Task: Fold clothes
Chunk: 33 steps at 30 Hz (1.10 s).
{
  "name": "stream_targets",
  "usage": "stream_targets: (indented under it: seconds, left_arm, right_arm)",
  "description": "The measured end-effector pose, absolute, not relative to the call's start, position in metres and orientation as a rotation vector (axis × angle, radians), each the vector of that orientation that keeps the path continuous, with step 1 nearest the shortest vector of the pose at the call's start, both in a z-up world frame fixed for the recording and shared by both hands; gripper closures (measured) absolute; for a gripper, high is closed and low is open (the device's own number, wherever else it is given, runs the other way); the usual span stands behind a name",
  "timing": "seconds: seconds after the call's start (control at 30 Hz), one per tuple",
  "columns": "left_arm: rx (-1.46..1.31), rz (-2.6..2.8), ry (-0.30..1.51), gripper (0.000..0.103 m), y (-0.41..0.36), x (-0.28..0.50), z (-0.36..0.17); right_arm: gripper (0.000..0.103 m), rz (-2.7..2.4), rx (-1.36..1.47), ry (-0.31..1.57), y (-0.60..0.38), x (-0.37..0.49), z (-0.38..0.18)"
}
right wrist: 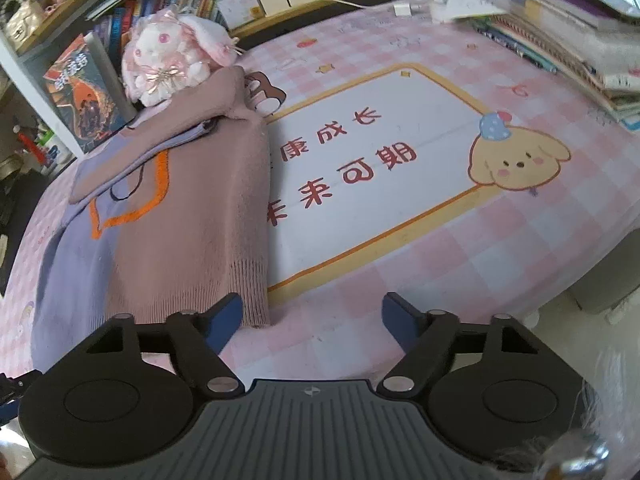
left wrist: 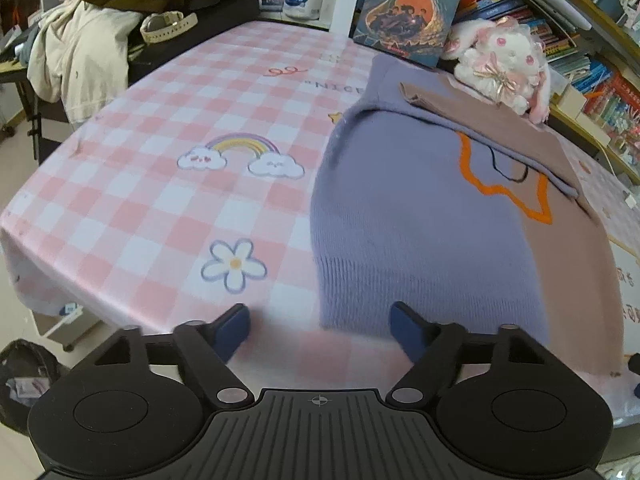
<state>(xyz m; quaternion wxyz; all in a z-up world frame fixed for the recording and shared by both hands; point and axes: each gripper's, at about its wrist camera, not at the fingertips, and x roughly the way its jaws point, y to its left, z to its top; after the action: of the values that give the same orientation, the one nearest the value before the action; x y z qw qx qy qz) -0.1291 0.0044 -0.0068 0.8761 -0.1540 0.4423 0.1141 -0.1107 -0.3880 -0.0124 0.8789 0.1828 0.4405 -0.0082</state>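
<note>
A knitted sweater (left wrist: 420,232), half lilac and half dusty pink with an orange outline on the chest, lies flat on the pink checked tablecloth (left wrist: 160,184), its sleeves folded across the front. In the left wrist view my left gripper (left wrist: 320,312) stands open at the lilac hem corner, one blue fingertip (left wrist: 404,320) over the ribbed edge and the other over bare cloth. In the right wrist view my right gripper (right wrist: 312,300) is open at the pink hem corner of the sweater (right wrist: 192,216), with its left fingertip (right wrist: 228,312) over the ribbing. Neither gripper presses on the fabric.
A pink-and-white plush rabbit (left wrist: 504,64) and an upright book (left wrist: 408,8) stand just behind the sweater's collar. Bookshelves (left wrist: 580,60) line the back. Stacked books (right wrist: 560,32) sit at the table's far right. A cream jacket (left wrist: 76,68) hangs beyond the left table edge.
</note>
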Motion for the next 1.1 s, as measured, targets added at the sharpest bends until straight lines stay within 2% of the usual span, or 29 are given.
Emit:
stream_targets:
  seconds: [0.03, 0.1, 0.17, 0.27, 0.3, 0.37, 0.4, 0.43, 0.53, 0.7, 0.77, 0.9, 1.03, 1.1]
  left_arm:
    - [-0.318, 0.241, 0.920, 0.040, 0.006, -0.127, -0.007]
    - [-0.321, 0.244, 0.912, 0.049, 0.010, -0.123, -0.006]
    - [-0.331, 0.240, 0.905, 0.057, 0.013, -0.119, -0.006]
    - [-0.343, 0.218, 0.900, 0.074, 0.016, -0.112, -0.006]
    - [-0.353, 0.202, 0.899, 0.083, 0.016, -0.110, -0.007]
    - [-0.361, 0.171, 0.894, 0.087, 0.014, -0.108, -0.008]
    - [-0.361, 0.157, 0.898, 0.095, 0.013, -0.106, -0.009]
    - [-0.361, 0.143, 0.901, 0.098, 0.012, -0.105, -0.009]
    - [-0.391, 0.090, 0.873, 0.099, 0.011, -0.105, -0.004]
    - [-0.399, -0.016, 0.804, 0.098, 0.003, -0.104, 0.007]
    - [-0.403, 0.006, 0.851, 0.098, 0.005, -0.100, 0.001]
    - [-0.511, 0.058, 0.900, 0.088, 0.021, -0.101, -0.011]
    - [-0.656, 0.052, 0.901, 0.070, 0.037, -0.104, -0.018]
    - [-0.712, 0.044, 0.894, 0.066, 0.042, -0.105, -0.020]
  right_arm:
    - [0.035, -0.021, 0.384, 0.918, -0.388, -0.109, -0.012]
    - [0.048, -0.026, 0.388, 0.917, -0.387, -0.106, -0.012]
    - [0.056, -0.026, 0.395, 0.919, -0.387, -0.103, -0.012]
    - [0.070, -0.006, 0.410, 0.926, -0.384, -0.099, -0.013]
    - [0.076, 0.007, 0.420, 0.931, -0.383, -0.097, -0.014]
    - [0.085, 0.034, 0.470, 0.941, -0.384, -0.093, -0.017]
    - [0.092, 0.043, 0.503, 0.948, -0.385, -0.091, -0.019]
    - [0.095, 0.049, 0.539, 0.956, -0.386, -0.088, -0.021]
    - [0.101, 0.064, 0.576, 0.955, -0.383, -0.084, -0.020]
    - [0.101, 0.185, 0.606, 0.886, -0.372, -0.084, -0.009]
    - [0.101, 0.225, 0.613, 0.872, -0.367, -0.083, -0.006]
    - [0.098, 0.148, 0.617, 0.909, -0.370, -0.082, -0.012]
    - [0.097, 0.095, 0.659, 0.919, -0.380, -0.085, -0.018]
    - [0.093, 0.082, 0.670, 0.917, -0.383, -0.087, -0.020]
